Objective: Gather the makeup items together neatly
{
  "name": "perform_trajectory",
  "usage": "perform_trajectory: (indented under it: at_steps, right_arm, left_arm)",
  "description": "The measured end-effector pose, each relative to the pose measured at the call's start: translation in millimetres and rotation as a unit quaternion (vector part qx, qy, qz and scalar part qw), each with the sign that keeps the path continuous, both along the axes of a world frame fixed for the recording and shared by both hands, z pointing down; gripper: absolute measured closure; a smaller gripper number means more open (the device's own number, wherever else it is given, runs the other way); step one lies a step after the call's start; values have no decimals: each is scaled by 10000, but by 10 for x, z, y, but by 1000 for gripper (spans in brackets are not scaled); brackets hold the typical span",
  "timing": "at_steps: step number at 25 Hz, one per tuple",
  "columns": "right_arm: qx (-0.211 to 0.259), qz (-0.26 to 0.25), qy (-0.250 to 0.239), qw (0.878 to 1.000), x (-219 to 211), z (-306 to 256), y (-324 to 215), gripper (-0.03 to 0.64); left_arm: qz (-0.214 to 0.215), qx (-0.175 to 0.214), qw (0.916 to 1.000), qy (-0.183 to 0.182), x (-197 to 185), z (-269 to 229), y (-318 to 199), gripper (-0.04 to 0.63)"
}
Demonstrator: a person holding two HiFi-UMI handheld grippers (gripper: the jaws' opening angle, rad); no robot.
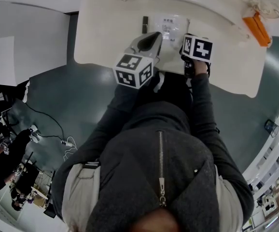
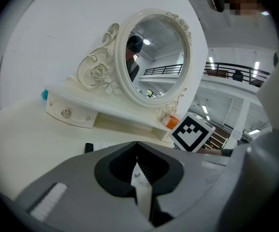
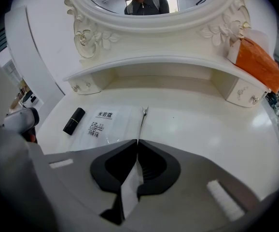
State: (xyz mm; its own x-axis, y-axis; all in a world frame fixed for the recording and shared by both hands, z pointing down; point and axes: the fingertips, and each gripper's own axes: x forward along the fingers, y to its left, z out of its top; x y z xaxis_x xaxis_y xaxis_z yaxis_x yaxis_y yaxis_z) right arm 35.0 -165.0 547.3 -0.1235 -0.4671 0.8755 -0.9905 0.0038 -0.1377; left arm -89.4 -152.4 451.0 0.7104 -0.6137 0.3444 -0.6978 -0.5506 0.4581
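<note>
On the white table (image 3: 202, 124), below the ornate mirror (image 2: 154, 57), the black lipstick tube (image 3: 74, 121) lay just left of the clear labelled packet (image 3: 108, 124), close beside it but apart. The right tool (image 3: 137, 140) pointed steeply down with its jaws pressed together right at the packet's raised right edge, though whether they nipped that edge could not be told. The left tool (image 2: 137, 144) hung nearer level beside it, jaws pressed together on nothing.
</note>
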Motion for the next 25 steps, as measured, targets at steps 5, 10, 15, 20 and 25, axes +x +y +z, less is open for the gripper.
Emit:
perform_trajectory:
  at_steps: [5,10,15,20,25]
  right_arm:
    - [17,-37,128,9999,-8,10,8,602]
    - [52,-133,30,9999,-60,-12,14,570]
    - [124,-211,-94,9997,-85,-26,5,509]
    - [211,-181,-98,9996,-43,-71,-7,502]
    - [349,-160,-133,9992,-19,-137,-17,499]
  left_arm:
    - [6,26,10000,11,5,-5,8,586]
    - [14,58,10000,7,-6,-35,14,586]
    - [-19,73,10000,15,-10,-39,-1,586]
    - [-10,83,10000,27,-10,-48,2,586]
    - [6,119,9999,28,-1,-67,12,586]
